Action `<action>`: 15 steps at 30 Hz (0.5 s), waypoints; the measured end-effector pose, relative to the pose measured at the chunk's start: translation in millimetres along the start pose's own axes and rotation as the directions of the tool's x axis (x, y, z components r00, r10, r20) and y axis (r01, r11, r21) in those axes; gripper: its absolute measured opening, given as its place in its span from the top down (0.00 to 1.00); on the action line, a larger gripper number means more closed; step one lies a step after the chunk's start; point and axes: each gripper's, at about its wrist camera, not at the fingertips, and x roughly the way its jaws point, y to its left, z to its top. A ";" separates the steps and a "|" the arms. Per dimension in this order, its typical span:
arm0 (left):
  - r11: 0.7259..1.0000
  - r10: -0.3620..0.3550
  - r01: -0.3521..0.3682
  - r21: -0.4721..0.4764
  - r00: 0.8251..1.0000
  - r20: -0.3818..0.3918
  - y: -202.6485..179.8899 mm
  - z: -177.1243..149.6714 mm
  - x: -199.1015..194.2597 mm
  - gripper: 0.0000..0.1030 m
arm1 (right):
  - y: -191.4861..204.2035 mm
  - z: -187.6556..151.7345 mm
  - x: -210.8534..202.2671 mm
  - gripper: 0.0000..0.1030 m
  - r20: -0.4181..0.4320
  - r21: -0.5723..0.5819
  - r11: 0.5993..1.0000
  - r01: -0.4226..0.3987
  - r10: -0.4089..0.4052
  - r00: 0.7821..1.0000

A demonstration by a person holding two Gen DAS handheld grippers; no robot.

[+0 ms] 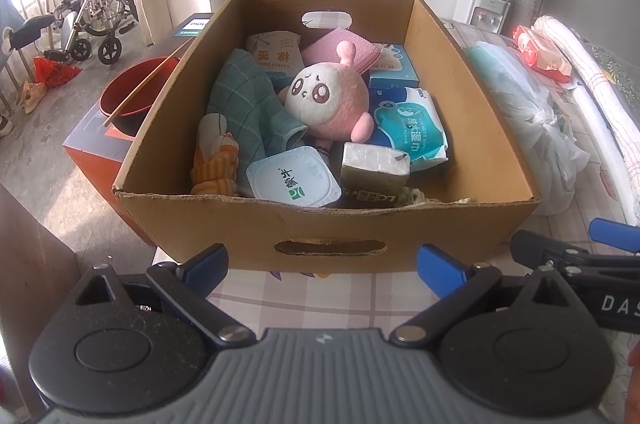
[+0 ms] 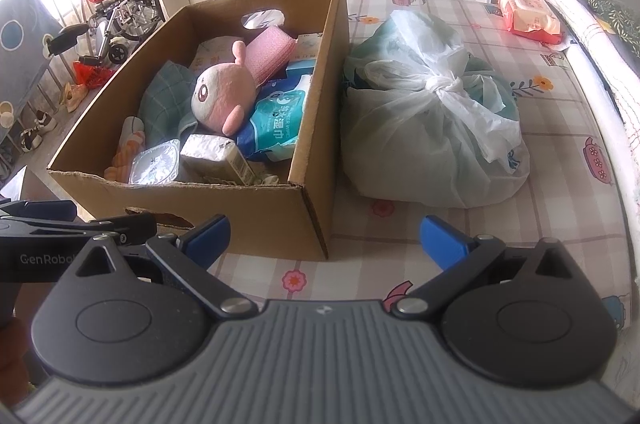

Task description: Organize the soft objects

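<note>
Right now, both claws: I have the left claw and the right claw spread wide and empty, low over the patterned bed on the near side of the box.
Where the soft things are: the pink plush toy lies on top of the pile in the cardboard box, with a teal checked cloth to its left and a pink cloth behind it.
Around them: a wet-wipes pack, a yoghurt cup and a tissue brick crowd the near end of the box.
Outside the box: a knotted plastic bag sits on the bed, touching the box's right wall.
Direction that matters: from the left claw the plush is straight ahead and beyond the near wall; from the right claw it lies ahead and well to the left.
Plush axis: it runs diagonally, head towards the left, feet towards the near right.
Nearer claw: the left, I judge, since the box is centred in its view.
Next move, my guess: lift the left claw over the near wall, then down onto the plush's body.
Risk: the fingers could catch the wipes pack just beside it.
</note>
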 end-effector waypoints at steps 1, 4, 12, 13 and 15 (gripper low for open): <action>1.000 0.000 0.000 -0.002 1.000 -0.002 0.0 0.1 0.4 0.02 | -0.2 0.4 0.5 0.01 -0.002 0.000 1.000 0.000 0.000 1.000; 1.000 0.001 -0.001 -0.004 1.000 -0.007 0.5 0.3 1.6 0.02 | 0.2 0.5 1.9 0.01 -0.006 -0.002 1.000 0.000 0.000 1.000; 1.000 0.002 -0.003 -0.008 1.000 -0.015 1.6 -0.2 3.3 0.02 | 0.7 1.2 5.6 0.01 -0.018 -0.005 1.000 -0.002 0.002 1.000; 1.000 0.003 -0.003 -0.008 1.000 -0.016 1.8 -0.2 3.8 0.02 | 0.9 1.3 6.1 0.01 -0.020 -0.005 1.000 -0.002 0.002 1.000; 1.000 0.004 -0.004 -0.009 1.000 -0.018 2.2 -0.2 4.2 0.02 | 1.0 1.6 6.9 0.01 -0.022 -0.005 1.000 -0.004 0.004 1.000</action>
